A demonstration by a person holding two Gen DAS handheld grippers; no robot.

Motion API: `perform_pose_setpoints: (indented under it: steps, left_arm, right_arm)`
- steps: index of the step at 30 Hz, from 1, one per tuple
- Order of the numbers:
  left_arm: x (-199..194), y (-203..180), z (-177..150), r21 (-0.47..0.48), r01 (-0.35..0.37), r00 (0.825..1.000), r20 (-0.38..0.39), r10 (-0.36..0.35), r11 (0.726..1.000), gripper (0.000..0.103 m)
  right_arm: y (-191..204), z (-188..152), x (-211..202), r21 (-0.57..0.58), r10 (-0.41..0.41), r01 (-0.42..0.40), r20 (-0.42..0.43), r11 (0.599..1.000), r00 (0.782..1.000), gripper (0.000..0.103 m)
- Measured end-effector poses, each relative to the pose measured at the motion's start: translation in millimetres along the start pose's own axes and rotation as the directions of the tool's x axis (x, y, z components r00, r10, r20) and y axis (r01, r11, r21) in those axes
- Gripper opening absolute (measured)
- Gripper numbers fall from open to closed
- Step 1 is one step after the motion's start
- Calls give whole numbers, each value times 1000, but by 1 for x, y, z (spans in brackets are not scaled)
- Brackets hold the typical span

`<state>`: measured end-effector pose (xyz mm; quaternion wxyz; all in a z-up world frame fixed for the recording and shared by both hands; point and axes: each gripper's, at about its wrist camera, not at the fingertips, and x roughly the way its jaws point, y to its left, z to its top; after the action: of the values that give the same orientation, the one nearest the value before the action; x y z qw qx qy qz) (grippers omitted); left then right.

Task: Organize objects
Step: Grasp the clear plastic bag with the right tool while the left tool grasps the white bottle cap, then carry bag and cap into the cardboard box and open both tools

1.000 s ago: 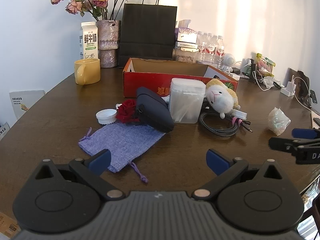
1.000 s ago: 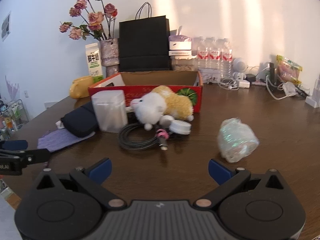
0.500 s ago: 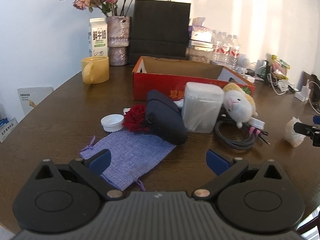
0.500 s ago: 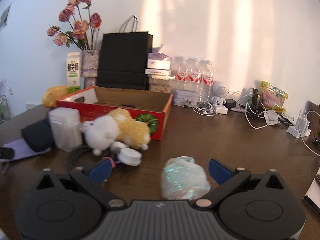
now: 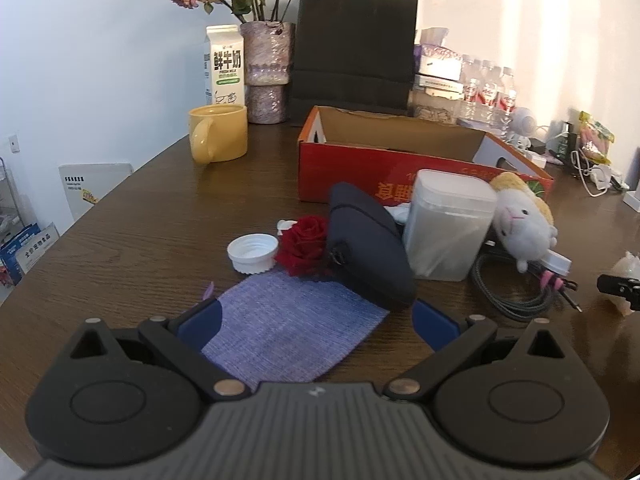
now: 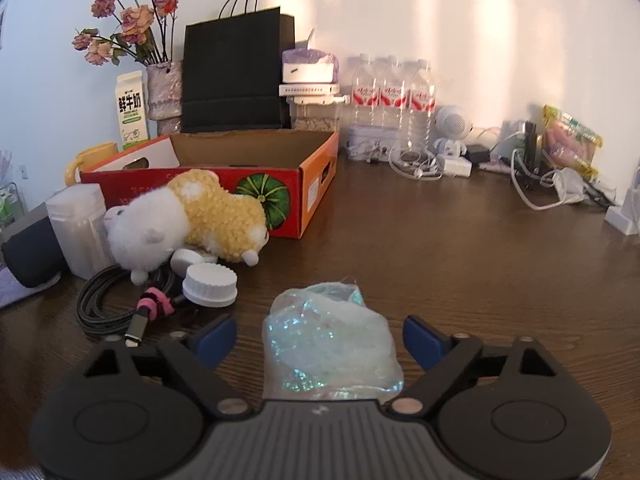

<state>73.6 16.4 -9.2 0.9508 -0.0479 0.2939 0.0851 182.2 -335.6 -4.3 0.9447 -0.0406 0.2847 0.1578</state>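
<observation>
Both grippers have advanced: the left gripper point(image 5: 316, 320), fingers spread, now straddles the flat purple woven pouch point(image 5: 288, 332) at lower centre; the right gripper point(image 6: 318, 338), likewise spread, now brackets the crumpled iridescent plastic bag point(image 6: 328, 344).

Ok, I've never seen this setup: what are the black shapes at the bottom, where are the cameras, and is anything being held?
There is no robot here. A person holds one hand-held tool in each hand, and a fisheye camera on each looks forward along its two blue-tipped fingers. The black shapes are the tools' own bodies. The left tool is open over a purple cloth pouch on the brown table. The right tool is open around a crinkly clear plastic bag, not yet squeezing it. Behind lie a dark case, a red fabric rose, a plush toy, a coiled cable and an open red cardboard box. Nothing is held.
</observation>
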Motion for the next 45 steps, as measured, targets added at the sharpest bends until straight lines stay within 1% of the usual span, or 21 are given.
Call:
perform_pose_setpoints:
  steps: [2, 4, 5, 6, 8, 10, 12, 20, 24, 28, 31, 32, 34, 36, 38, 39, 40, 41, 42, 43, 45]
  left_arm:
    - [2, 2, 1, -4, -4, 1000, -4, 4, 1000, 103]
    - [5, 4, 2, -5, -4, 1000, -9, 4, 1000, 103]
    - [6, 5, 2, -6, -4, 1000, -9, 4, 1000, 103]
    - [6, 6, 2, -9, -4, 1000, -9, 4, 1000, 103]
    - [7, 9, 2, -14, -4, 1000, -9, 4, 1000, 103]
    - [8, 13, 2, -21, -5, 1000, -9, 5, 1000, 103]
    - [9, 19, 2, -32, -15, 1000, -11, 15, 999, 103]
    - [13, 48, 7, -63, -66, 998, -2, 66, 996, 103]
    - [24, 56, 14, -16, -92, 996, 4, 92, 996, 103]
    - [43, 61, 24, 22, -108, 994, 5, 108, 994, 103]
    - [58, 64, 29, 42, -104, 995, -3, 104, 994, 103]
    - [63, 64, 30, 51, -104, 994, -11, 105, 993, 101]
    - [71, 65, 31, 53, -80, 996, -27, 82, 995, 100]
    - [76, 68, 34, 46, -52, 998, -31, 53, 998, 93]
    - [82, 70, 37, 48, -24, 999, -37, 25, 999, 77]
    - [84, 71, 38, 44, -1, 999, -43, 3, 999, 73]
    - [86, 73, 38, 36, 21, 999, -50, -19, 999, 65]
    - [88, 74, 39, 30, 45, 998, -53, -43, 999, 55]
    - [89, 75, 39, 26, 61, 997, -52, -59, 998, 50]
    - [89, 75, 40, 23, 66, 997, -48, -65, 998, 41]
    - [89, 78, 41, 9, 82, 996, -44, -81, 997, 41]
  right_arm:
    - [-2, 1, 1, 10, 15, -15, 1, 1000, 1000, 78]
    - [-3, 1, 2, 15, 18, -18, -4, 1000, 1000, 65]
    - [-3, 1, 2, 17, 19, -19, -7, 1000, 1000, 60]
    - [-3, 1, 3, 18, 24, -23, -10, 1000, 1000, 52]
    - [-3, 1, 2, 17, 22, -22, -9, 1000, 1000, 49]
    - [-2, 2, 1, 16, 27, -27, -3, 1000, 1000, 44]
    - [-1, 2, 0, 18, 41, -41, 9, 999, 999, 43]
    - [19, 6, -1, -7, 56, -56, 29, 998, 998, 43]
    - [33, 12, -3, -9, 69, -69, 51, 998, 996, 43]
    - [46, 16, -3, -9, 80, -80, 62, 997, 995, 43]
    - [54, 19, -5, -13, 81, -80, 69, 997, 994, 43]
    - [56, 20, -5, -12, 81, -80, 71, 997, 994, 43]
    - [59, 21, -7, -11, 78, -78, 76, 997, 994, 43]
    - [61, 23, -9, -10, 73, -73, 80, 997, 994, 43]
    - [63, 24, -9, -8, 68, -67, 81, 998, 994, 43]
    - [64, 25, -9, -8, 66, -66, 82, 998, 994, 43]
    - [66, 26, -9, -8, 66, -65, 82, 998, 994, 43]
    - [67, 27, -8, -8, 65, -65, 82, 998, 995, 43]
    - [67, 27, -8, -8, 65, -65, 82, 998, 995, 43]
    - [67, 27, -8, -9, 65, -65, 81, 998, 995, 43]
    - [69, 29, -8, -10, 64, -63, 80, 998, 995, 43]
